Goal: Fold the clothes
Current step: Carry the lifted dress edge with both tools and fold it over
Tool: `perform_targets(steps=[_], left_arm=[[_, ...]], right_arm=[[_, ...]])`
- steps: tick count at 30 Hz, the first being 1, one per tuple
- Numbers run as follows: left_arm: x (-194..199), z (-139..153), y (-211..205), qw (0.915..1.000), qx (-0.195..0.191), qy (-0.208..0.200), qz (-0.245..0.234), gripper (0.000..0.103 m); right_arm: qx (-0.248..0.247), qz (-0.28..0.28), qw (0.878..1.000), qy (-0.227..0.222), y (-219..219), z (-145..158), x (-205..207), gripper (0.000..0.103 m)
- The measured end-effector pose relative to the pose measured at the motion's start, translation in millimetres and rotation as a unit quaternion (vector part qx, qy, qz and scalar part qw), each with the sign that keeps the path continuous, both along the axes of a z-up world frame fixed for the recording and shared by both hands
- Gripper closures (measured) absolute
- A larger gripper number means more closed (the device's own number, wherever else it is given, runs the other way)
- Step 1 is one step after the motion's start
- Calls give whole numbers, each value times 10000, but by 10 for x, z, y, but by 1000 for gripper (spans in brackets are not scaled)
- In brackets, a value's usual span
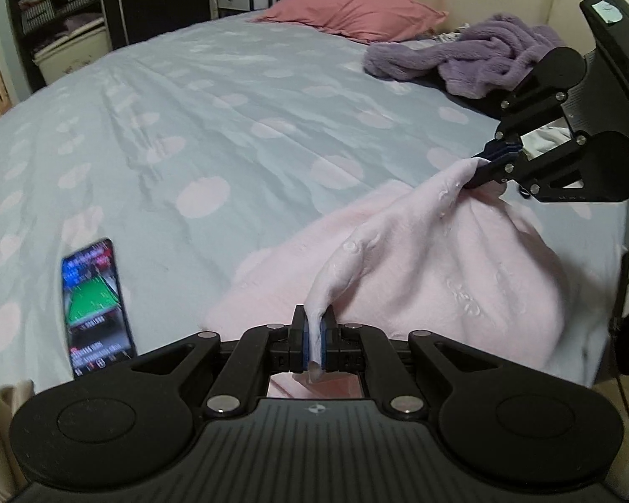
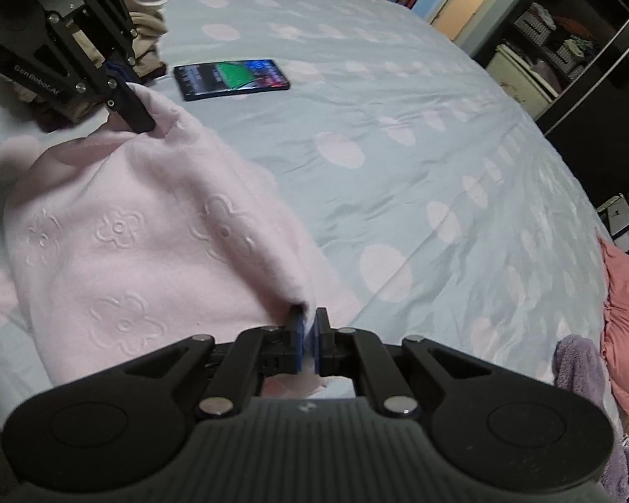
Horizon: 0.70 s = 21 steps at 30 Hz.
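Left gripper (image 1: 313, 341) clenched on a pinched edge of the pink garment (image 1: 440, 276); right gripper (image 2: 310, 341) clamped on another edge of the same cloth. Garment lifted between both claws, sagging onto the bed (image 1: 214, 125) below. Just left of the left gripper, flat on the dotted sheet, a lit phone (image 1: 96, 306). Far ahead, a pink pillow (image 1: 356, 10); beyond the right gripper, a crumpled purple fleece (image 1: 474, 58).
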<state>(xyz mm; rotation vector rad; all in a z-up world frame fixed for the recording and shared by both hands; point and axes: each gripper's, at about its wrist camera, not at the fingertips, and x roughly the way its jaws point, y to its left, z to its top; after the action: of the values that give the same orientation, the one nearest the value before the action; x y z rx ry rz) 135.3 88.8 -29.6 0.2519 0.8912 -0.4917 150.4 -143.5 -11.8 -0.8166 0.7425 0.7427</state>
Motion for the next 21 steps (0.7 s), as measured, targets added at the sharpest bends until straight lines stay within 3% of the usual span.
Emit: perform_targets(steps=[8, 21], left_arm=[[209, -87, 24, 9991, 192, -99, 362, 99], [444, -338, 24, 9966, 263, 13, 781, 98]], right_arm=[[149, -242, 9994, -186, 73, -42, 217, 97], [-80, -285, 9989, -356, 228, -375, 405, 97]])
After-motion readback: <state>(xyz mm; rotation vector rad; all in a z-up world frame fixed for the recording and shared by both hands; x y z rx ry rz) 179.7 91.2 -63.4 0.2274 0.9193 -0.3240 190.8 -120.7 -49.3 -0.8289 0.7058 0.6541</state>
